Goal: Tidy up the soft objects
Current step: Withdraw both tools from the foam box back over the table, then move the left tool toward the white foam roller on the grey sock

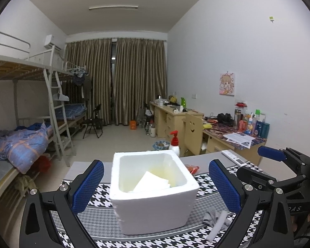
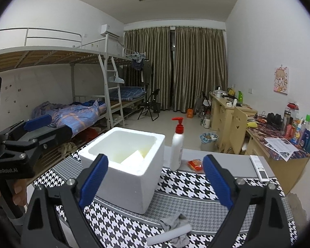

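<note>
Still loose: grey sock outside the box

Both grippers, left gripper and right gripper, hover spread wide, holding nothing. Grey sock lies crumpled on the houndstooth cloth, just beside the foam box, whose open top likely awaits it.
</note>
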`<state>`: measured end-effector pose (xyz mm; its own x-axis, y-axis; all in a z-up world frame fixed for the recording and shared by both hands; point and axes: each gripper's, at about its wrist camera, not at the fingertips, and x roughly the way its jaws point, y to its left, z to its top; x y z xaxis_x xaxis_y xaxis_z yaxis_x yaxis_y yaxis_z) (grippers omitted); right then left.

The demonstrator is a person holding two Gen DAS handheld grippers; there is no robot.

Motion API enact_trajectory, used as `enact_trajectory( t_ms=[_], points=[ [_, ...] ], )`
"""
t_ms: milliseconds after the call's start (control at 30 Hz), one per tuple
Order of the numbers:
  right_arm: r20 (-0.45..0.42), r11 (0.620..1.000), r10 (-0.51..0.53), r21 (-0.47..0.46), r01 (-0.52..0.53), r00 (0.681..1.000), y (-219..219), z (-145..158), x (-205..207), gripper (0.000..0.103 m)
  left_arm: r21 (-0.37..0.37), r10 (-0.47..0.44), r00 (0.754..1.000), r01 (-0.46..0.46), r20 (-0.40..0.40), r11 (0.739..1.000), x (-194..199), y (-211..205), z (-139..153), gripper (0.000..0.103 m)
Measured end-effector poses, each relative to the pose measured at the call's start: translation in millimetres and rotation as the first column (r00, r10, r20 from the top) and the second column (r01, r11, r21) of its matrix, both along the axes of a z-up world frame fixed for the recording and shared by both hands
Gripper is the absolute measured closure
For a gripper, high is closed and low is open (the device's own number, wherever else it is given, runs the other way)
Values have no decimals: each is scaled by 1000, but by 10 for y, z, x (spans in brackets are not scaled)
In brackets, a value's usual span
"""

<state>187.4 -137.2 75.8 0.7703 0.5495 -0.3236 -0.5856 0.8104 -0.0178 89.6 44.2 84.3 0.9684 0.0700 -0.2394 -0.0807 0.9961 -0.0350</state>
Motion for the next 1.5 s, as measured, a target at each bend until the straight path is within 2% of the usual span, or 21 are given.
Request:
enact_trajectory(
  t_ms=[867, 1500],
  points=[
    [-24, 994, -106, 8, 106, 994, -460, -84, -7, 8, -7, -116, 992, 116, -40, 993, 147, -296, -96, 1],
    [-59, 987, -161, 5, 161, 985, -681, -231, 62, 8, -22, -200, 976, 198, -85, 980, 270, -531, -312, 1]
  ],
)
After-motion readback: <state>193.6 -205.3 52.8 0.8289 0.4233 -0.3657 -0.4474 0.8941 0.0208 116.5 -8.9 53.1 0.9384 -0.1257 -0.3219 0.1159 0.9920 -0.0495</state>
